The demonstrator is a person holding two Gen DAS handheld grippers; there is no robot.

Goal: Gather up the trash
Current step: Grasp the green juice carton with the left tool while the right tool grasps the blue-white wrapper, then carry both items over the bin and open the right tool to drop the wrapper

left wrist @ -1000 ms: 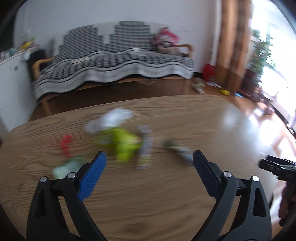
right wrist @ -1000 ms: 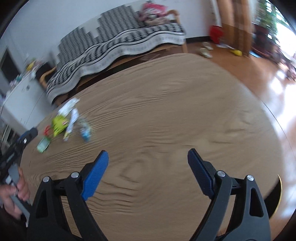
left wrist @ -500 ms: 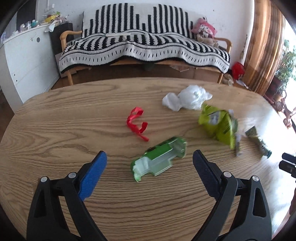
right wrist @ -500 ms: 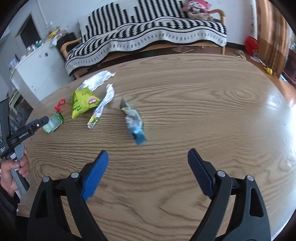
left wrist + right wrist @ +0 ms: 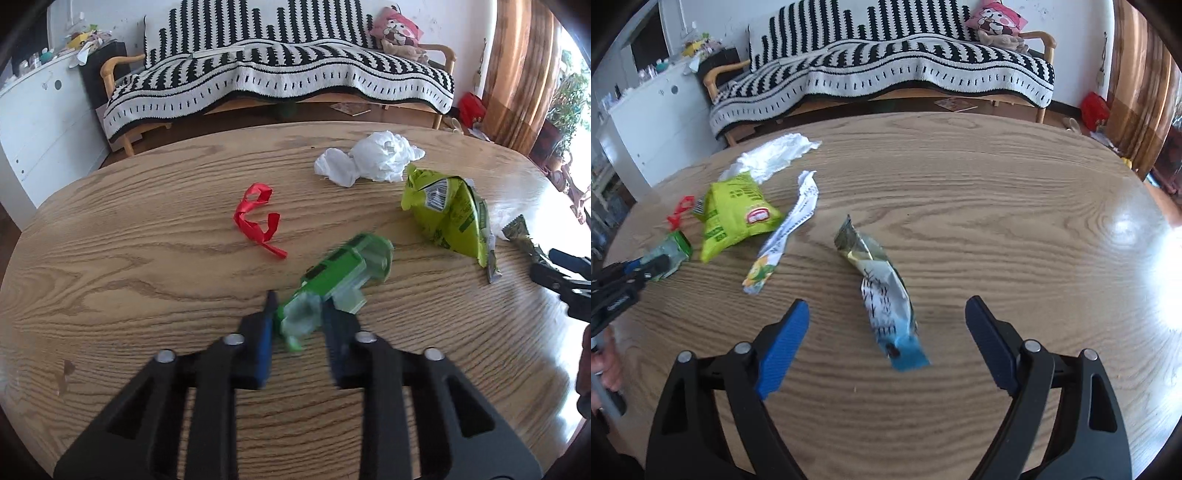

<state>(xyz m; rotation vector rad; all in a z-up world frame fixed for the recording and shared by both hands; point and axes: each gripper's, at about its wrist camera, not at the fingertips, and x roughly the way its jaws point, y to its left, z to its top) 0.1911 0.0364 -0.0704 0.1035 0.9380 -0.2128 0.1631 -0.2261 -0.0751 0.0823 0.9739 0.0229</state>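
Since the earlier frame, the left gripper (image 5: 297, 325) is closing on the green wrapper (image 5: 340, 280) for collection; the right gripper (image 5: 886, 343), fingers apart and narrowing, is brought over the blue-tipped wrapper (image 5: 882, 291).

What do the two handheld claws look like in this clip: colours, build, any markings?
Both claws, left and right, have black plastic frames with triangular cutouts, silver rivets at the pivots and ribbed blue pads inside the fingers. The left claw's body carries small white lettering, unreadable here. No sleeve shows.
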